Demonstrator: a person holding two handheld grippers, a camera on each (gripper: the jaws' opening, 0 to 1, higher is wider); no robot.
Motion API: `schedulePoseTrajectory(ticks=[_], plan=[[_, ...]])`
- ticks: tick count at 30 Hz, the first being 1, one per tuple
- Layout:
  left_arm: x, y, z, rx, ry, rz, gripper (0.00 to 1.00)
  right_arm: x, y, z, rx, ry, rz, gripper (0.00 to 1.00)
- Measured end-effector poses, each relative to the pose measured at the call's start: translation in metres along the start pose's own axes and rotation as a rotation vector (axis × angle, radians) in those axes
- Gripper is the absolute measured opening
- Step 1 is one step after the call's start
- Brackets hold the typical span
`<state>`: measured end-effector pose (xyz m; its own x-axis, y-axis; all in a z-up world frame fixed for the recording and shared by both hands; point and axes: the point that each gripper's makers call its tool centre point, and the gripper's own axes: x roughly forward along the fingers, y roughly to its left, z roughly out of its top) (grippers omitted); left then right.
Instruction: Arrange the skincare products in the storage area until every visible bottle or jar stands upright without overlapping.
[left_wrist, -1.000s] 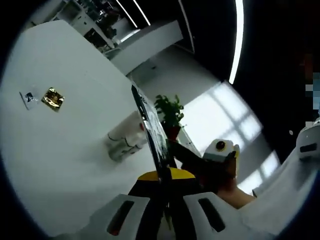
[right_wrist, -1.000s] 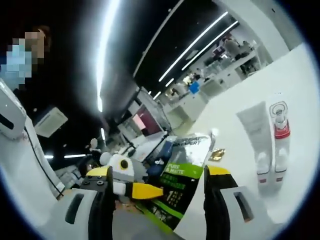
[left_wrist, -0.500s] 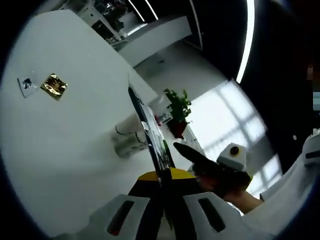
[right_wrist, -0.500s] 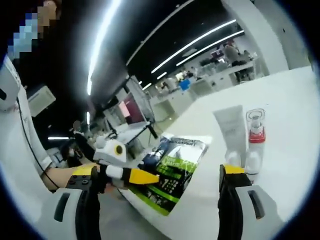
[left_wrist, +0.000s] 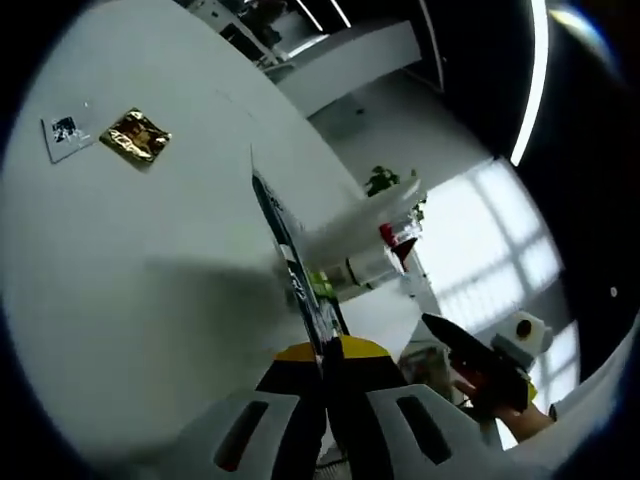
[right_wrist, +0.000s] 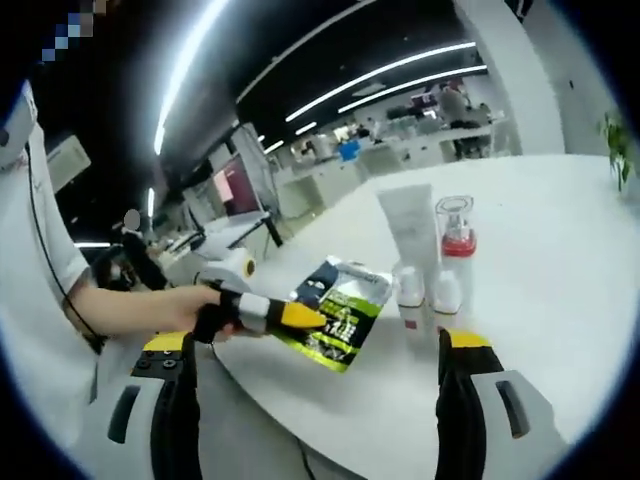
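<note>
Two grippers are at work over a white worktop (right_wrist: 560, 290), and the flat green-and-black sachet (right_wrist: 338, 312) is the thing both views turn on. The left gripper (right_wrist: 285, 317) has its yellow-tipped jaws pinched shut on the sachet's near edge, a hand (right_wrist: 185, 310) behind it; in the left gripper view the same sachet (left_wrist: 295, 285) rises edge-on from between that view's own jaws, so thin that it reads as a dark blade. Holding it by one edge probably keeps its printed face free and lets it be carried or set against something, since a limp packet will not stand by itself. The right gripper (right_wrist: 318, 400) has its jaws spread wide with nothing between them, hanging just short of the worktop's edge, apparently ready to help. Just beyond the sachet, on the side away from the left gripper, a white tube (right_wrist: 408, 240) and a clear bottle with a red collar (right_wrist: 455, 250) stand upright close together, not overlapping. Well beyond the sachet in the left gripper view lie a gold foil packet (left_wrist: 136, 137) and a small printed card (left_wrist: 68, 133), flat on the worktop. Sachet lettering is white on green but too small to read; no brand can be made out on the tube or bottle either.
</note>
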<state>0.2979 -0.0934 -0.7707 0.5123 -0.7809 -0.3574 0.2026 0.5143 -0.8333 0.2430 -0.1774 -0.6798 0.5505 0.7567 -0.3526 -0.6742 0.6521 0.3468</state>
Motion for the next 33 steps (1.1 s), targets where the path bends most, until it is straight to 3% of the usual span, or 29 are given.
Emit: schedulePoseTrajectory(ticks=[12, 21, 25, 28, 33], plan=[[0.018, 0.033, -0.005, -0.003, 0.053, 0.126, 0.01, -0.002, -0.007, -0.001, -0.035, 0.019, -0.011, 0.99], [0.021, 0.041, -0.005, 0.046, 0.089, 0.203, 0.01, -0.008, -0.014, -0.002, -0.045, 0.028, -0.024, 0.99], [0.02, 0.046, -0.003, 0.153, 0.103, 0.281, 0.06, -0.007, -0.013, -0.003, -0.037, 0.027, -0.019, 0.99], [0.022, 0.042, -0.003, 0.177, 0.103, 0.285, 0.07, -0.006, -0.01, -0.005, -0.043, 0.037, -0.01, 0.99], [0.019, 0.047, 0.004, 0.333, 0.133, 0.342, 0.13, -0.006, -0.01, -0.005, -0.039, 0.039, -0.007, 0.99]])
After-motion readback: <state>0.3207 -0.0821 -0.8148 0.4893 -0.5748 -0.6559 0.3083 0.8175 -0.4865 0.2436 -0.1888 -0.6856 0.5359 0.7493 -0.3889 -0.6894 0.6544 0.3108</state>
